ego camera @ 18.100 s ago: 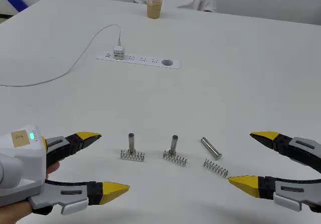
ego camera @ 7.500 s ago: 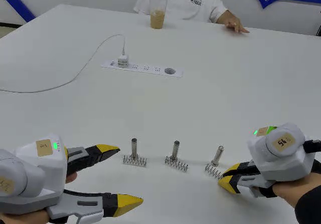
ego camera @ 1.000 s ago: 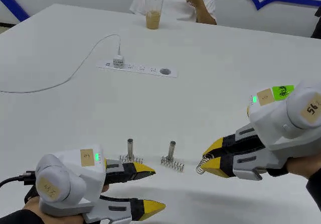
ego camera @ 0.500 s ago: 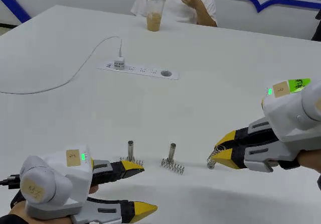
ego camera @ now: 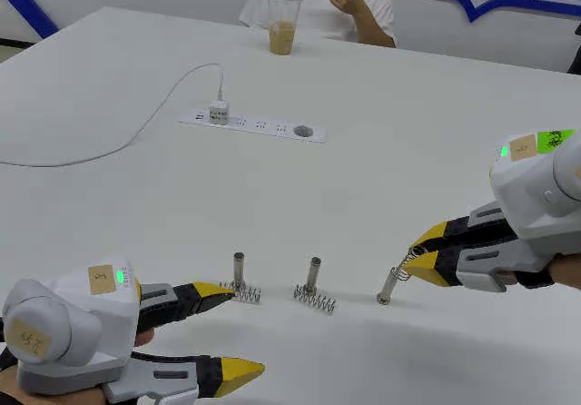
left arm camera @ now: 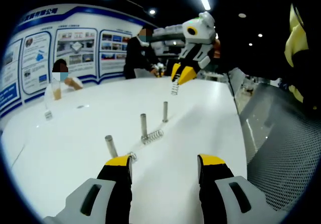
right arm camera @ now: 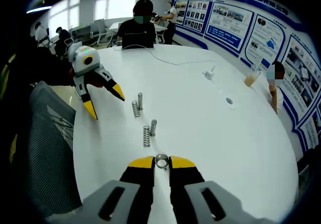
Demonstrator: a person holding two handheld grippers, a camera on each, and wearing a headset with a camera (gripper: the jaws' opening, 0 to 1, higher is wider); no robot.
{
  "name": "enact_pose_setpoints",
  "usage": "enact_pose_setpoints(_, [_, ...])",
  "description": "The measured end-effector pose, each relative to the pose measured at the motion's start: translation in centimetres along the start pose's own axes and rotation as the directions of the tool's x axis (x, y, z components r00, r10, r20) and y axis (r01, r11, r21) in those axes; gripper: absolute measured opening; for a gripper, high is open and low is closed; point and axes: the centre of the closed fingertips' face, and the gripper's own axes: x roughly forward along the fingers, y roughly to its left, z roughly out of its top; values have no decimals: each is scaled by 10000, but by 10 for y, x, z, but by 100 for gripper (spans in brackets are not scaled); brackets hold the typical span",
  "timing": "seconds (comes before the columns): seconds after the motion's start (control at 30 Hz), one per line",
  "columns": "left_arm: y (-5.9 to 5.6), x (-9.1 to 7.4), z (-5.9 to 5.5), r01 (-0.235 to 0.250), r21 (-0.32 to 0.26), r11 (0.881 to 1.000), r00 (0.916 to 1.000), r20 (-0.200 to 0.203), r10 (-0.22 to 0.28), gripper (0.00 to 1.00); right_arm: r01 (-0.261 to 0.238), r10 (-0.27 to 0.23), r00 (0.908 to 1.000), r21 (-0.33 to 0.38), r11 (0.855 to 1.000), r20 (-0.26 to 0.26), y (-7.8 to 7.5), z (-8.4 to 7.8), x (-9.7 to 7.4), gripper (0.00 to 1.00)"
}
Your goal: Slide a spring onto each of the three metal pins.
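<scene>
Hanging nearest in the head view, the left gripper (ego camera: 227, 330) has its jaws spread wide and holds nothing, with its tips pointed toward the row of pins. Just beyond it stands the left pin (ego camera: 239, 267), with the left spring (ego camera: 243, 291) lying at its foot. Beside that is the middle pin (ego camera: 313, 271), with the middle spring (ego camera: 315, 298) flat at its base. Neither spring is threaded on. Farther right is the right pin (ego camera: 388, 285), bare; it seems to lean in the head view but looks upright in the left gripper view. The right gripper (ego camera: 419, 258) pinches the held spring (ego camera: 406, 264) by its upper end, so the coils hang just above that pin's top, not yet over it.

The step in hand appears to be threading this spring. To do it well, the person would likely bring the spring's axis in line with the pin, centre the lowest coil over the tip, and then descend straight. The right gripper view, where the spring shows end-on as a ring, is probably the best guide. The pin seems to stand free on the table (ego camera: 454, 151), so a sideways push could topple it. Release should wait until several coils surround the pin.

Well beyond lie a power strip (ego camera: 250, 123) and a cup (ego camera: 282, 24).
</scene>
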Motion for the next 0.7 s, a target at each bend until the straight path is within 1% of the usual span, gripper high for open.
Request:
enact_pose_setpoints(0.07, [2,-2,-1,-93,-78,9999,10000,3,93,55,97,-97,9999,74,9999,-30,-4,-1,2,12])
enact_pose_setpoints(0.3, [7,-6,-4,-289,-237,9993,9996,-4,289,56,198,-194,9997,319,9993,-136,-14,-6,13,12])
enact_pose_setpoints(0.5, [10,-8,-5,-436,-337,9985,9990,12,437,57,111,-100,9997,457,9989,-244,-16,-9,19,12])
enact_pose_setpoints(0.7, [12,-10,-6,-485,-374,9981,9988,15,486,57,73,-55,9995,580,9983,-310,-17,-12,22,12])
